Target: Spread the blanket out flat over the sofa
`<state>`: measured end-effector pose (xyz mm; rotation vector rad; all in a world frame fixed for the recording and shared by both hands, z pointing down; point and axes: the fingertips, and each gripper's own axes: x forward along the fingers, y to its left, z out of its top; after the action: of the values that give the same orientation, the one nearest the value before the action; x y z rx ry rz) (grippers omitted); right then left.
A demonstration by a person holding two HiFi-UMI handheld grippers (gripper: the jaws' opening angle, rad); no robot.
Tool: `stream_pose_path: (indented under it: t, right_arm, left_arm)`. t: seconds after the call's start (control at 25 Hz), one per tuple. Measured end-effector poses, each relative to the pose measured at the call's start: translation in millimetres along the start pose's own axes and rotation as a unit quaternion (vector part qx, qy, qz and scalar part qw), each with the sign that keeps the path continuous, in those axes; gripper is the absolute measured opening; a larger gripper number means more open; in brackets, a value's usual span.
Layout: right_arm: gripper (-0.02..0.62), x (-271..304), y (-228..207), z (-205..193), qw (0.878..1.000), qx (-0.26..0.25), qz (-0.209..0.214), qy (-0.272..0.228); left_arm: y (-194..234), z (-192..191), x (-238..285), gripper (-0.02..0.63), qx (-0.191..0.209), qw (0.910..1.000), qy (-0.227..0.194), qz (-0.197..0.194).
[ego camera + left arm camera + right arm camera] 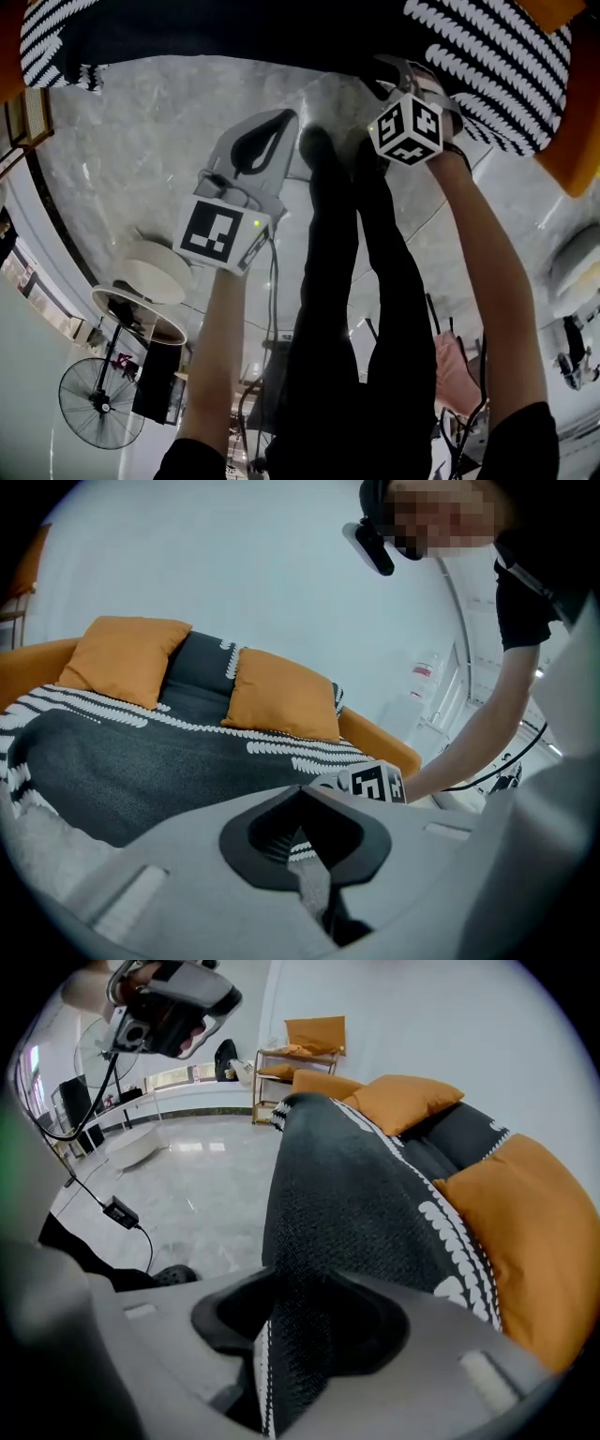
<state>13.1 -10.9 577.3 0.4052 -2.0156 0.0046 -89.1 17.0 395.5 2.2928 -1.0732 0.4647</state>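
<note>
The dark blanket (281, 33) with rows of white stitching lies over the orange sofa (577, 159), reaching down its front. In the right gripper view the blanket (347, 1185) runs from the seat into my right gripper (309, 1288), whose jaws stand wide apart with the cloth loose between them. The right gripper (405, 73) is at the blanket's front edge. My left gripper (284, 117) hangs over the floor just short of that edge, its jaw tips together and no cloth seen in them. From the left gripper (300, 794), the blanket (141, 761) covers the seat below two orange cushions (281, 696).
Grey marble floor (141, 150) runs in front of the sofa, and my legs (356, 281) stand between the arms. A fan (101, 403) and a round white table (150, 272) are behind me. A cable with a plug (117, 1211) lies on the floor. A wooden rack (300, 1054) stands past the sofa.
</note>
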Motion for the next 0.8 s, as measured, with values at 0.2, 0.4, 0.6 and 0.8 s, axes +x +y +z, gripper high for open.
stream_pose_path:
  t: [0.2, 0.4, 0.6, 0.8]
  right_arm:
    - [0.147, 7, -4, -2, 1.0, -0.011, 0.002, 0.015]
    - [0.094, -1, -2, -2, 1.0, -0.014, 0.006, 0.011]
    - [0.044, -9, 1, 2, 1.0, -0.007, 0.014, 0.009]
    - [0.032, -23, 0, 5, 1.0, 0.008, 0.015, 0.006]
  left_arm:
    - [6, 4, -1, 0.011, -0.003, 1.0, -0.003, 0.002]
    - [2, 5, -4, 0.011, -0.003, 1.0, -0.002, 0.009]
    - [0, 6, -8, 0.011, -0.004, 0.9999, -0.001, 0.011]
    - [-6, 16, -11, 0.011, -0.007, 0.9999, -0.004, 0.01]
